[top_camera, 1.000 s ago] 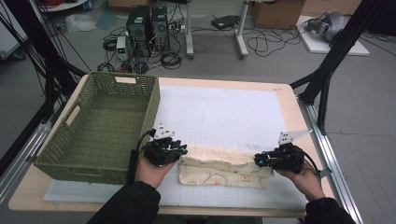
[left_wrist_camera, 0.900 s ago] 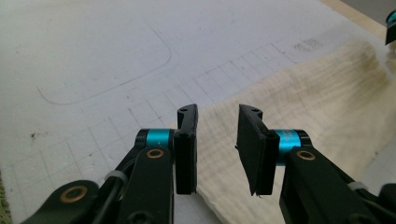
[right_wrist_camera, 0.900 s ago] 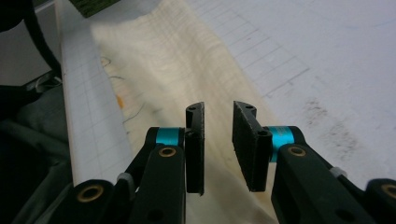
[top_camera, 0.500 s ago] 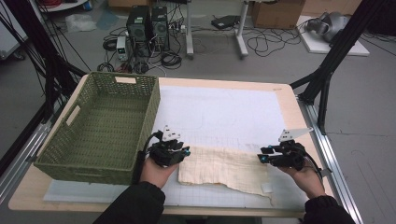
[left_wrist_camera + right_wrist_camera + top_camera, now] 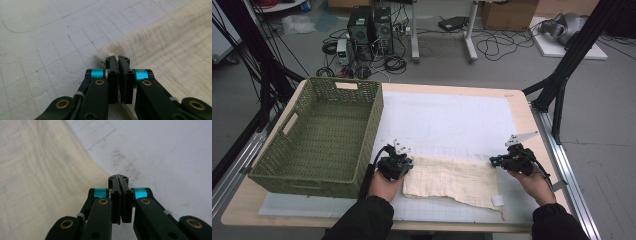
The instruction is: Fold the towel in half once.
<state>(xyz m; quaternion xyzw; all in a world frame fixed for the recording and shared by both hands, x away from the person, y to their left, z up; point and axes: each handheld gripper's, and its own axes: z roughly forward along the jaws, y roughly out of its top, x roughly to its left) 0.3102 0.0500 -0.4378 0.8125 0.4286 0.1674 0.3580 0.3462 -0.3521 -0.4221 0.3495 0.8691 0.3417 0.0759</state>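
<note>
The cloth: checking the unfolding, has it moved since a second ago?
Yes. The cloth has spread toward the table's near edge, lying flatter than before.

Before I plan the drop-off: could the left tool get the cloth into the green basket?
Probably yes: the left tool sits beside the green basket, whose top is open, with nothing between.

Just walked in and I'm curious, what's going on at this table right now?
A person is handling a cream cloth on the white mat with a gripper in each hand. The left gripper is at the cloth's left corner, the right gripper at its right edge. Both have just closed their jaws and now look shut, apparently pinching the cloth's edge. The cloth lies mostly flat, and a green woven basket stands to its left.
</note>
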